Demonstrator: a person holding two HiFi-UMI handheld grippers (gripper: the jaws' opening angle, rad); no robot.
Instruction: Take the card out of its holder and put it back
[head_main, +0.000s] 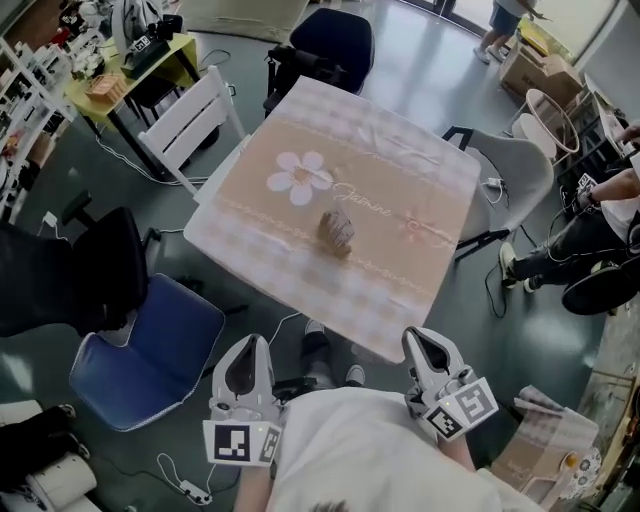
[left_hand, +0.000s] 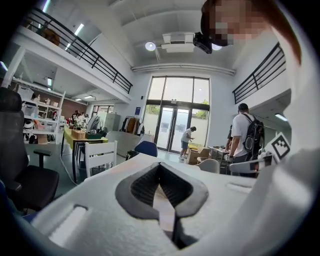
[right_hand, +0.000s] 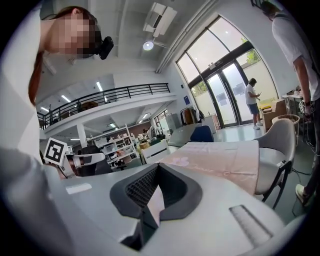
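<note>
A small brownish card holder (head_main: 336, 232) stands near the middle of the table (head_main: 400, 300), which is covered by a pink checked cloth with a flower print. The card itself is too small to tell apart from the holder. My left gripper (head_main: 249, 343) and right gripper (head_main: 421, 336) are held low in front of my body, short of the table's near edge and well apart from the holder. Both are shut with nothing between the jaws. The left gripper (left_hand: 160, 165) points past a table corner; the right gripper (right_hand: 157, 166) points toward the clothed table (right_hand: 225, 160).
A blue chair (head_main: 150, 350) stands at the near left, a white chair (head_main: 190, 120) at the far left, a dark chair (head_main: 335, 40) behind and a grey chair (head_main: 515, 170) at the right. A seated person (head_main: 595, 235) is at the right. Cables lie on the floor.
</note>
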